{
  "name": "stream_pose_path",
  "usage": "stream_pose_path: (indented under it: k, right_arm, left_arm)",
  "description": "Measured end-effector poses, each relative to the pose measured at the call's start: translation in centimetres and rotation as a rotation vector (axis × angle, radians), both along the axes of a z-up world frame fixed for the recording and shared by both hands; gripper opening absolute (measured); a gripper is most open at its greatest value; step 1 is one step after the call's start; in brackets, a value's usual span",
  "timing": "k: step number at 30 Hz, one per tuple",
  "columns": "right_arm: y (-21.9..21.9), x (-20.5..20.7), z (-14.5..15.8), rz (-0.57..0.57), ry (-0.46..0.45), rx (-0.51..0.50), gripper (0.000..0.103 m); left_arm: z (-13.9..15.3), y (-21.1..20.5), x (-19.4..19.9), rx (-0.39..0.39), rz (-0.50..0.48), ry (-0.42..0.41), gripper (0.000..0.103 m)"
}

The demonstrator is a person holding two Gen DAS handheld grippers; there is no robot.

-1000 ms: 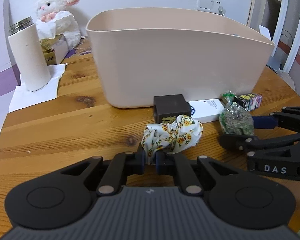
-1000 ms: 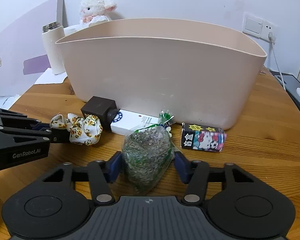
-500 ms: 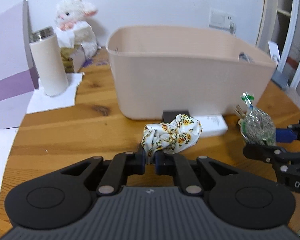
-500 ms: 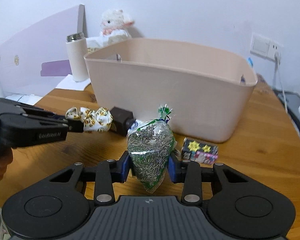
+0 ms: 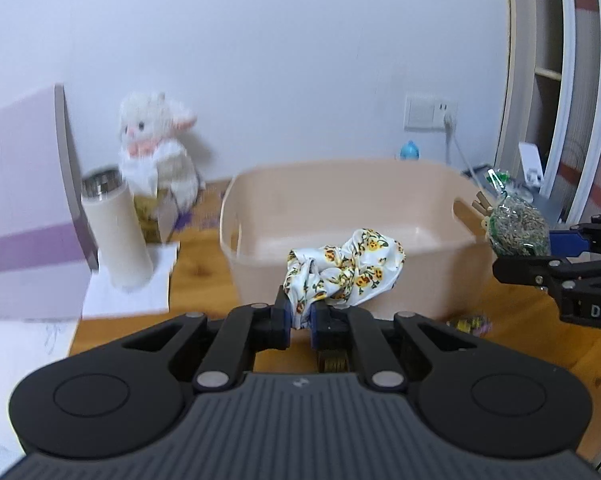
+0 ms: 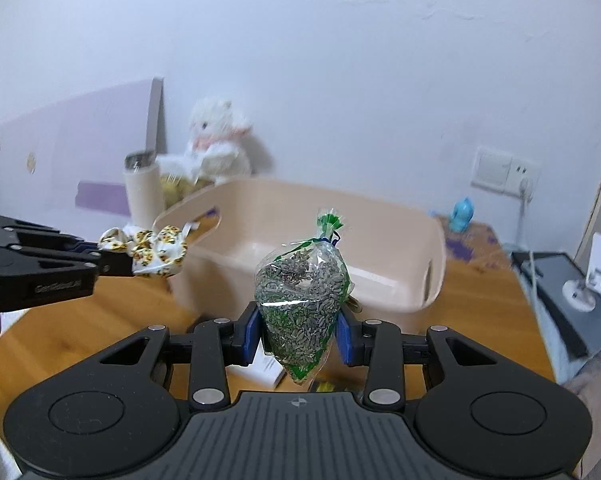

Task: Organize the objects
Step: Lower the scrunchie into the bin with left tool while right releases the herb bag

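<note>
The wooden surface [image 5: 196, 268] spreads under everything you see, and on it sits the beige bin [image 5: 420, 280], open at the top, with handle slots in its end walls. To the bin's left in the left wrist view stands a lilac panel [image 5: 24, 216], with a white plush lamb [image 5: 156, 152] against the wall and a cream tumbler [image 5: 116, 232] upright on a white sheet beside it. Your left gripper [image 5: 300, 320] is raised in front of the bin's near wall, its fingers closed on the floral scrunchie [image 5: 348, 272], which bunches up above the tips. From the right wrist view that scrunchie [image 6: 148, 252] hangs just outside the bin's [image 6: 300, 216] left end. Your right gripper [image 6: 298, 336] has its fingers clamped on the clear bag of seeds [image 6: 300, 300], held upright with its green tied top pointing up, in front of the bin's near rim; in the left wrist view this bag [image 5: 516, 224] is beside the bin's right end. A white box [image 6: 266, 372] lies on the surface below your right fingers, and a small colourful packet [image 5: 470, 324] lies by the bin's base.
</note>
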State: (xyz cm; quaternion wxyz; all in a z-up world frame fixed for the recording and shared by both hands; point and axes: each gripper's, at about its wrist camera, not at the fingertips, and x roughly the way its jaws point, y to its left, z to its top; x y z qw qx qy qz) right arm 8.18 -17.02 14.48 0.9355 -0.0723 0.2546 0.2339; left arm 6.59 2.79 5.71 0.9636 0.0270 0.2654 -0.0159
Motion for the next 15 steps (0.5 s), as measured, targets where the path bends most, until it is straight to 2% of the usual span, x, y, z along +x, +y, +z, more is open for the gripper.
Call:
stream_pose_path:
  k: [7,10,15]
  right_arm:
    - [-0.5,3.0,1.3,-0.034,-0.051,0.023,0.036]
    - [-0.9,4.5,1.4,-0.042,-0.042,0.036,0.036]
    - [-1.5,5.5,1.0,-0.034,-0.013,0.050,0.036]
  left_arm:
    - [2.9,-1.7,3.5,0.049,0.012,-0.058,0.010]
    - [2.9,-2.2,5.7,0.044,0.023,-0.045,0.010]
    - [2.2,-2.4,7.1,0.024,0.027,-0.028,0.010]
